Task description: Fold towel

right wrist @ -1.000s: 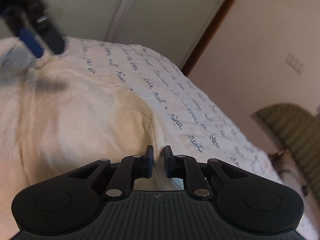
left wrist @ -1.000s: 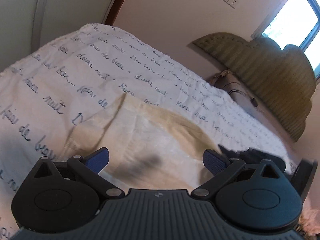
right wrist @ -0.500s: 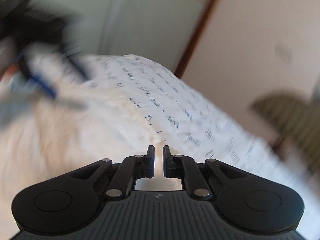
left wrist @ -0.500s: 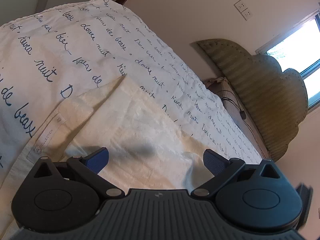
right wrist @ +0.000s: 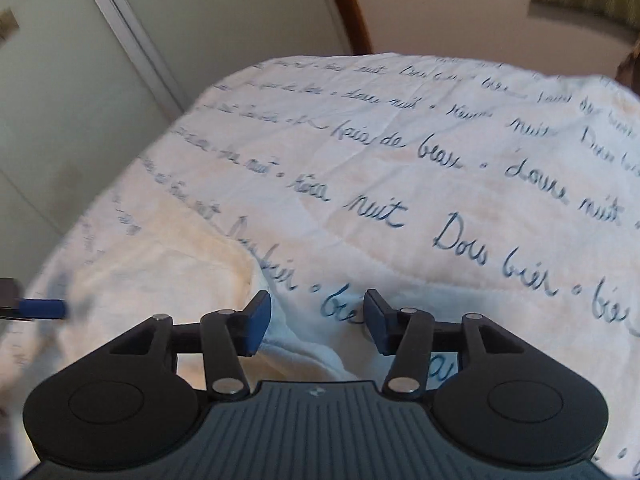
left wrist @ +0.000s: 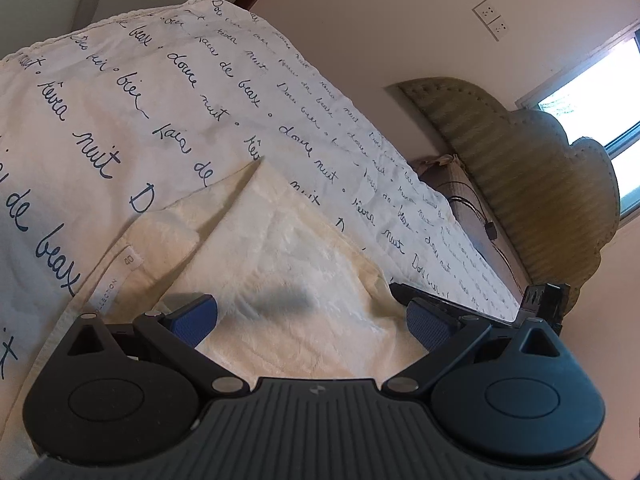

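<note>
A cream towel (left wrist: 280, 256) lies folded on a bed, on top of a white bedspread (left wrist: 120, 92) printed with lines of dark blue handwriting. Its upper layer is laid over the lower one, leaving a strip of the lower layer showing on the left, where a sewn-in label (left wrist: 116, 276) faces up. One corner points away toward the far end of the bed. The upper layer looks to have been laid over to halve the cloth, so a first fold seems done.

The left gripper (left wrist: 312, 322) hovers just above the near part of the towel, its two blue-padded fingers spread wide and holding nothing. It casts a soft shadow on the cloth.

The right gripper (right wrist: 316, 320) sits low at the towel's right edge, where towel meets bedspread. Its fingers are parted with a fold of white cloth bulging between them, but not pinched. That suggests a corner has just been let go, or is about to be taken; I cannot tell which.

A padded olive headboard (left wrist: 520, 168) stands at the far right under a bright window (left wrist: 600, 92).
</note>
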Available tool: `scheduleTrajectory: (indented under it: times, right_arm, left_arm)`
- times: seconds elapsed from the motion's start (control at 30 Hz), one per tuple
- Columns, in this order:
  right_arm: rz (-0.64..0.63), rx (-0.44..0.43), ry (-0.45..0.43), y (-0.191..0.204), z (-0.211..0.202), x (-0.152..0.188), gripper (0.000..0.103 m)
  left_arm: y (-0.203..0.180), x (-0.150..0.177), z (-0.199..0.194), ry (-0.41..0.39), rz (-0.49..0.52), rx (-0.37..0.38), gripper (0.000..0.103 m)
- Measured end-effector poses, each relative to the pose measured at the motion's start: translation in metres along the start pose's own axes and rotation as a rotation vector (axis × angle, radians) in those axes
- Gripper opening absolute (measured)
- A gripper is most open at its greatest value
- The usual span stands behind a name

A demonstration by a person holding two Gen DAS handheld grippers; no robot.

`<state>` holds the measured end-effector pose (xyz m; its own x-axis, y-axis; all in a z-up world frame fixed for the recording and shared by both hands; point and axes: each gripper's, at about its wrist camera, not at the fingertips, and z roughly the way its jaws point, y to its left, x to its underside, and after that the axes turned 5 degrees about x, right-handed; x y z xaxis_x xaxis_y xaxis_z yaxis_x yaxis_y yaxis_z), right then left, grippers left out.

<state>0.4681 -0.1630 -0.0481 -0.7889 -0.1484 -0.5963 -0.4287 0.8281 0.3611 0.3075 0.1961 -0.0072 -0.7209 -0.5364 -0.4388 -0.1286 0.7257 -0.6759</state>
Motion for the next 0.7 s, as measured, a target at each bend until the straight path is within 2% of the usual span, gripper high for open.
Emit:
scheduleTrajectory:
  times: [0.1,0.17,0.2,0.27,0.37,0.4,0.43,0.47,0.63,0.7]
  right_arm:
    - [0.025,-0.060,0.017,-0.008,-0.004,0.002,0.059]
    - [0.033,-0.121,0.017,-0.010,-0.006,0.003,0.069]
    - [0.033,-0.154,0.014,-0.009,-0.006,0.003,0.079]
    - [0.025,-0.184,0.016,-0.005,-0.004,0.003,0.083]
    - [-0.012,-0.107,0.032,0.004,0.009,0.001,0.083]
    - [-0.029,-0.099,0.023,0.009,0.012,0.001,0.071]
    - [-0.051,-0.095,0.015,0.015,0.013,0.001,0.024]
    - [-0.063,-0.081,0.016,0.020,0.014,0.000,0.009]
    - [-0.224,0.049,-0.038,0.060,-0.005,0.020,0.010]
    - [-0.359,0.126,-0.104,0.090,-0.026,0.038,0.010]
  left_arm:
    - [0.000,0.000,0.004,-0.001,-0.005,-0.008,0.102]
    - [-0.001,0.000,0.005,-0.001,-0.004,-0.013,0.102]
    - [-0.002,0.001,0.005,-0.002,-0.003,-0.011,0.102]
    - [-0.004,0.002,0.005,-0.004,0.004,-0.012,0.102]
    - [-0.006,0.002,0.006,-0.004,0.006,-0.022,0.102]
    - [-0.006,0.002,0.006,-0.004,0.005,-0.023,0.102]
    - [-0.006,0.001,0.006,-0.005,0.003,-0.023,0.102]
    - [-0.006,0.001,0.005,-0.004,0.001,-0.022,0.102]
    - [-0.006,-0.001,-0.002,-0.030,0.011,-0.034,0.102]
    - [-0.003,-0.001,-0.006,-0.042,-0.001,-0.026,0.102]
